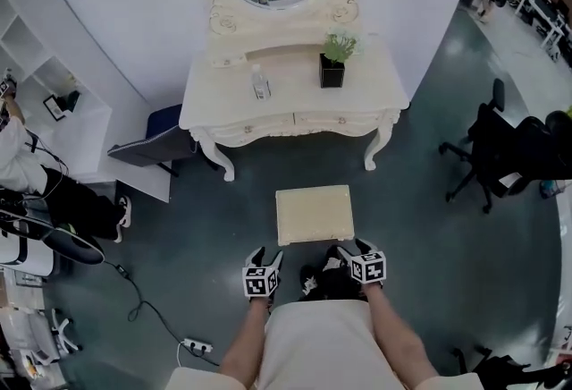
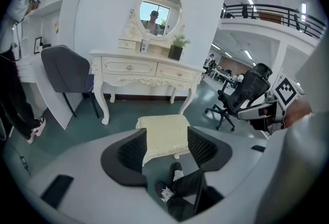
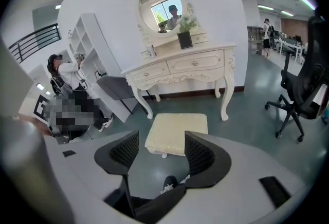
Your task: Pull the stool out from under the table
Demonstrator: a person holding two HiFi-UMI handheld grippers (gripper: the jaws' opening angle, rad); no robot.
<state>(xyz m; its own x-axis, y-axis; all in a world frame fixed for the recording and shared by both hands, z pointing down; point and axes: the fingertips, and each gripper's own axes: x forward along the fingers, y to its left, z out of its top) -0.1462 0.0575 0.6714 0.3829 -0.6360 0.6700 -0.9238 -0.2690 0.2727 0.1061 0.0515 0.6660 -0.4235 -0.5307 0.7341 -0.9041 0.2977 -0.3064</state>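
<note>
The cream cushioned stool [image 1: 314, 214] stands on the dark floor in front of the white dressing table [image 1: 290, 91], clear of its legs. In the left gripper view the stool [image 2: 165, 133] shows beyond the jaws, as the stool [image 3: 177, 132] does in the right gripper view. My left gripper [image 1: 266, 259] hangs open just near of the stool's left front corner, nothing between its fingers. My right gripper [image 1: 349, 251] is open near the right front corner, also holding nothing. Both sit above the floor, apart from the stool. The person's dark shoes [image 1: 323, 279] are below them.
A grey chair [image 1: 147, 148] stands left of the table, a black office chair [image 1: 505, 147] at the right. A seated person [image 1: 36, 191] is at the far left. A cable and power strip [image 1: 195, 346] lie on the floor at lower left. A bottle [image 1: 260, 84] and plant [image 1: 335, 57] rest on the tabletop.
</note>
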